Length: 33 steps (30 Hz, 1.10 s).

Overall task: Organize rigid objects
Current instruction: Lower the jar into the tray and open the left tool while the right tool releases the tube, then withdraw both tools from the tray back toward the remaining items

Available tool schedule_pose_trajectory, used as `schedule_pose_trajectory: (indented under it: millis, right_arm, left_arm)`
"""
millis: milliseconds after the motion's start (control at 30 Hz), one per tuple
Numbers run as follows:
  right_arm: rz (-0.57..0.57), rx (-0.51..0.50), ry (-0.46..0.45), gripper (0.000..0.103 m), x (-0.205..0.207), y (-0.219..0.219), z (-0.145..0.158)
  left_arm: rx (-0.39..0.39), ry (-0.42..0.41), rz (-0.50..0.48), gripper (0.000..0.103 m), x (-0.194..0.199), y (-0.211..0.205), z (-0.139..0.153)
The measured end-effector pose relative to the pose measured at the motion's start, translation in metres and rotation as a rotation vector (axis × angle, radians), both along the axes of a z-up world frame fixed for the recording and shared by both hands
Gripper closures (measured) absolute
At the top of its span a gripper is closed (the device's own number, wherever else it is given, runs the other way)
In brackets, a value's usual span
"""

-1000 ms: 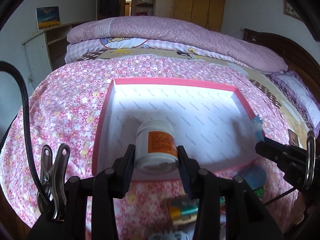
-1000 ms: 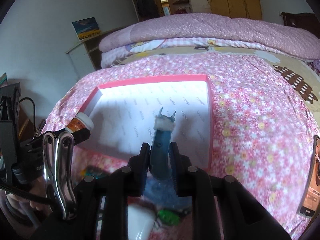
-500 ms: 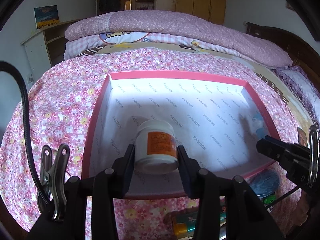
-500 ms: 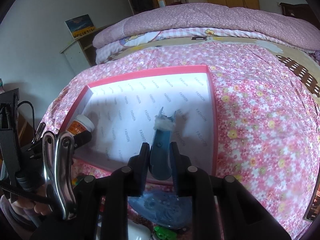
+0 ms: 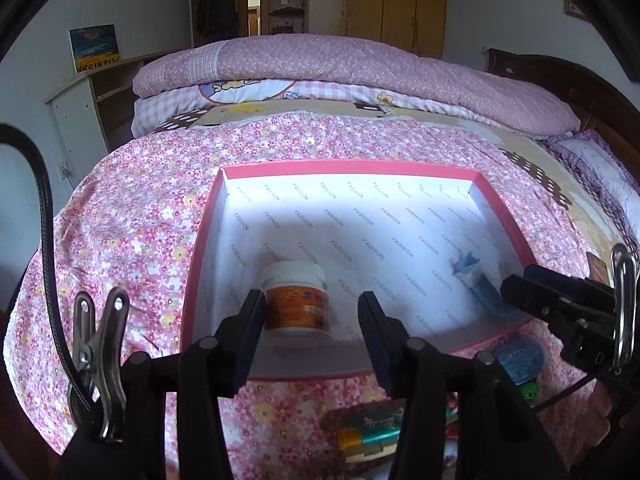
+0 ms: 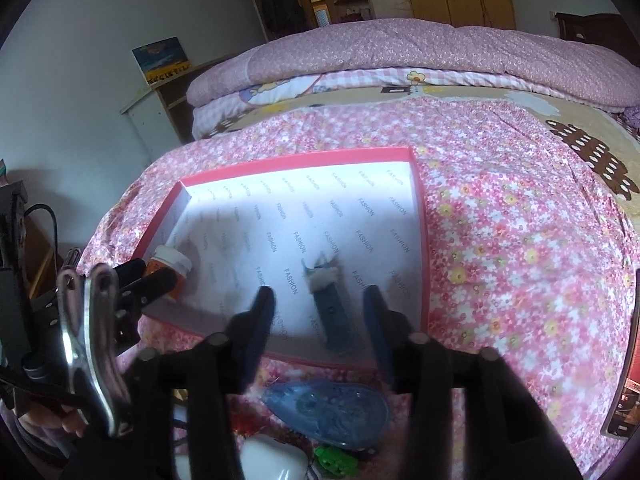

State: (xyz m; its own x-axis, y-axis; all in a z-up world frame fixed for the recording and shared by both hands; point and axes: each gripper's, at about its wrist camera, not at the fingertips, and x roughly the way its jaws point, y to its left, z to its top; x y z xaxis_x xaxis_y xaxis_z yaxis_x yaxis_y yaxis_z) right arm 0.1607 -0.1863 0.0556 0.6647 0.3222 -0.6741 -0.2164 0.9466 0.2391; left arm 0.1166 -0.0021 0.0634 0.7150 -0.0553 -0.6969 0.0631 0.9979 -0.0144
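A white jar with an orange label (image 5: pixel 294 300) lies in the near left corner of the pink-rimmed box (image 5: pixel 348 166). My left gripper (image 5: pixel 311 299) straddles it. Its jaws are opening, with a gap on the jar's right side. A blue tool with a white tip (image 6: pixel 330 312) lies on the box's white floor near the front wall. My right gripper (image 6: pixel 318 292) stands over it, jaws opening, and its pads are clear of the tool. The jar (image 6: pixel 170 260) and the left gripper's fingers (image 6: pixel 152 280) also show in the right wrist view. The blue tool (image 5: pixel 480 288) shows in the left wrist view.
The box (image 6: pixel 296 160) sits on a pink flowered bedspread. In front of it lie a blue teardrop-shaped case (image 6: pixel 328 404), a small green piece (image 6: pixel 334 456), a white object (image 6: pixel 272 460) and a green and yellow pack (image 5: pixel 368 428). A folded quilt lies across the far end of the bed.
Both grippers were shut on their objects and have spread apart. The jar and the blue tool now lie on the box floor.
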Motion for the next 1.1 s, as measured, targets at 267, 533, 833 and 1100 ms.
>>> schedule_pose_trajectory:
  millis: [267,533,833,1100]
  right_arm:
    - [0.020,-0.004,-0.018,0.048,-0.015,0.003,0.007]
    - [0.027,-0.003,-0.005,0.047,-0.034,0.006,0.009]
    - [0.051,-0.009,-0.011,0.047,-0.059,0.014,0.014]
    - [0.058,-0.017,-0.013,0.044,-0.078,0.017,0.012]
  left_arm:
    - [-0.015,0.000,0.005,0.052,-0.019,0.004,0.005]
    - [-0.037,0.012,0.011,0.052,-0.037,0.006,0.004]
    - [-0.042,0.017,0.002,0.052,-0.056,0.003,0.005]
    - [-0.038,0.027,0.008,0.052,-0.074,0.004,0.005]
